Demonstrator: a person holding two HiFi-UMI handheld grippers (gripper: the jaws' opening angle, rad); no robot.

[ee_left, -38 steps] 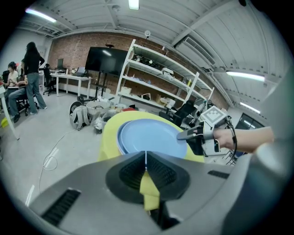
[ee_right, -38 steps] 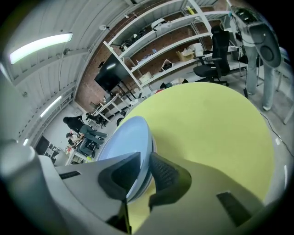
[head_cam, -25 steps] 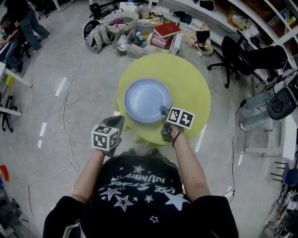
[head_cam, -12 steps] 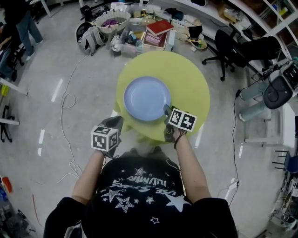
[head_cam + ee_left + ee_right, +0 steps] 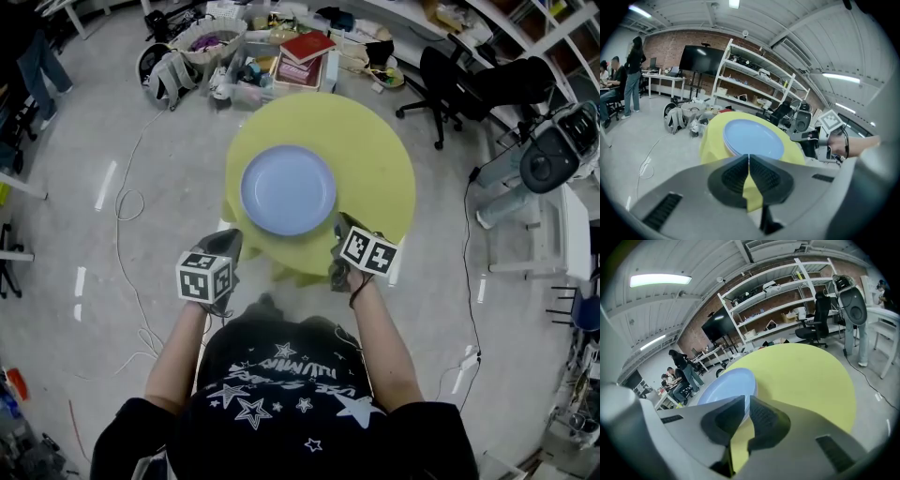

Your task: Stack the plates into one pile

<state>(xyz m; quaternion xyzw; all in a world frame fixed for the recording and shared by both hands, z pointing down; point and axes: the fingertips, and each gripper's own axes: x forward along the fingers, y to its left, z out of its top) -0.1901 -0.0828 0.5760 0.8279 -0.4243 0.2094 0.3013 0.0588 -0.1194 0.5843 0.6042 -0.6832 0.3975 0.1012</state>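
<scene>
Inward from the near edge of the round yellow table (image 5: 375, 159), the pile of pale blue round plates (image 5: 288, 189) lies ahead, nearer the right gripper (image 5: 342, 225), whose jaws are closing on nothing; the left gripper (image 5: 230, 240) has its jaws together, empty.

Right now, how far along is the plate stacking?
It looks done: the plates sit in one pile on the yellow table. Nothing is in hand: the left gripper is shut and empty, and the right gripper is closing its jaws on nothing. No loose plate shows, so nothing seems left.
</scene>
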